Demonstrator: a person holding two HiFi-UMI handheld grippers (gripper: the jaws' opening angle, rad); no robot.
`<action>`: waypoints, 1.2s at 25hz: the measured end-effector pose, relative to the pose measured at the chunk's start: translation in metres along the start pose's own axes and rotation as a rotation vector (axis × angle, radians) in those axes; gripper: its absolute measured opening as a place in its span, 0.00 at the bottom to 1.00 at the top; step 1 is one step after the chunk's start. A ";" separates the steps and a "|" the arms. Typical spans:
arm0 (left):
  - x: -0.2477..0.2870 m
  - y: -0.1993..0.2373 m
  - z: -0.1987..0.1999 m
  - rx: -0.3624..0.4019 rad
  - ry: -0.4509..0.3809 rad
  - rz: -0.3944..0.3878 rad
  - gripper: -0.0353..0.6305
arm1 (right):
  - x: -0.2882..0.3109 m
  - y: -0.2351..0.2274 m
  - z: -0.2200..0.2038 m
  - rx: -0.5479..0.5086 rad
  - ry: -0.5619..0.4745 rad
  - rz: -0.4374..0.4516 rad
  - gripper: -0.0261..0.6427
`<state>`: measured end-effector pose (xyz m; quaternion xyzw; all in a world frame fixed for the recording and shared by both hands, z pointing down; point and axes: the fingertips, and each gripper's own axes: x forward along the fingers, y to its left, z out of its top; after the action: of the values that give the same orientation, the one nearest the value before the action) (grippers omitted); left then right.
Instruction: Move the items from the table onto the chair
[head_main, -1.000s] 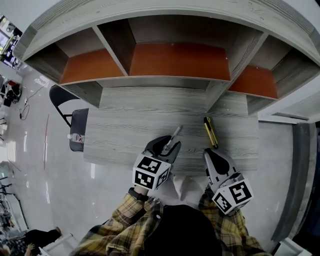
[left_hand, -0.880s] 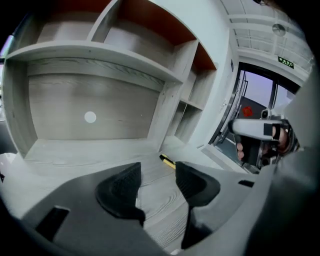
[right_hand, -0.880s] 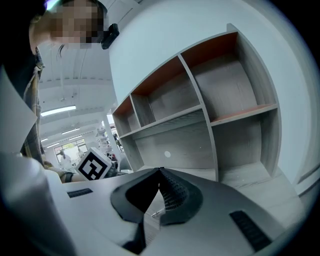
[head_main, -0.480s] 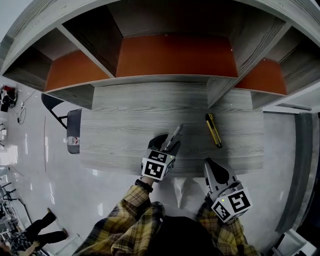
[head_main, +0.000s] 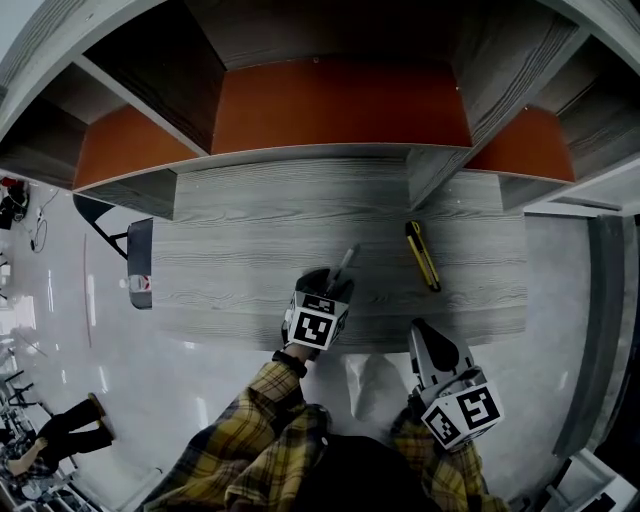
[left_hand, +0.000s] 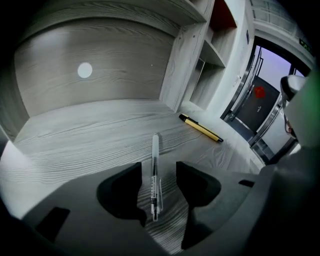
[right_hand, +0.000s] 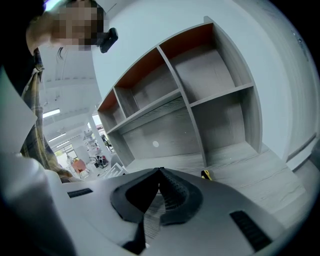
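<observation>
Head view puts the left gripper (head_main: 323, 284) further onto the surface (head_main: 240, 262) than a second ago, when it sat at the near edge with narrower fingers. It now stands over the pen (head_main: 343, 268), whose tip pokes out toward 1 o'clock. The right gripper (head_main: 426, 330) has stayed off the near edge at 5 o'clock, its fingers pressed together on nothing. Left gripper view shows what the marker cube hides from above: the fingers spread wide, with the clear pen lying flat on the surface between them, neither pad pressing it. The yellow utility knife (head_main: 422, 256) lies at 2 o'clock from the pen. Only the head view shows the chair (head_main: 137, 250) at 9 o'clock, carrying a bottle (head_main: 138, 285).
</observation>
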<state>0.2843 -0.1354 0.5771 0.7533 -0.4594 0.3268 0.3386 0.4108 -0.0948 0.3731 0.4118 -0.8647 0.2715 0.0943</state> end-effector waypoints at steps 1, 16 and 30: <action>0.000 0.001 0.000 0.007 0.000 0.010 0.38 | -0.001 0.000 0.000 0.002 -0.001 -0.002 0.07; -0.009 0.008 0.000 0.009 0.000 0.058 0.13 | -0.002 0.001 0.000 0.011 -0.012 0.010 0.07; -0.106 0.041 0.026 -0.219 -0.229 0.163 0.13 | 0.025 0.045 0.024 -0.095 0.011 0.233 0.06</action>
<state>0.2132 -0.1211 0.4855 0.7046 -0.5873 0.2132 0.3364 0.3620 -0.1011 0.3451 0.3024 -0.9180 0.2418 0.0863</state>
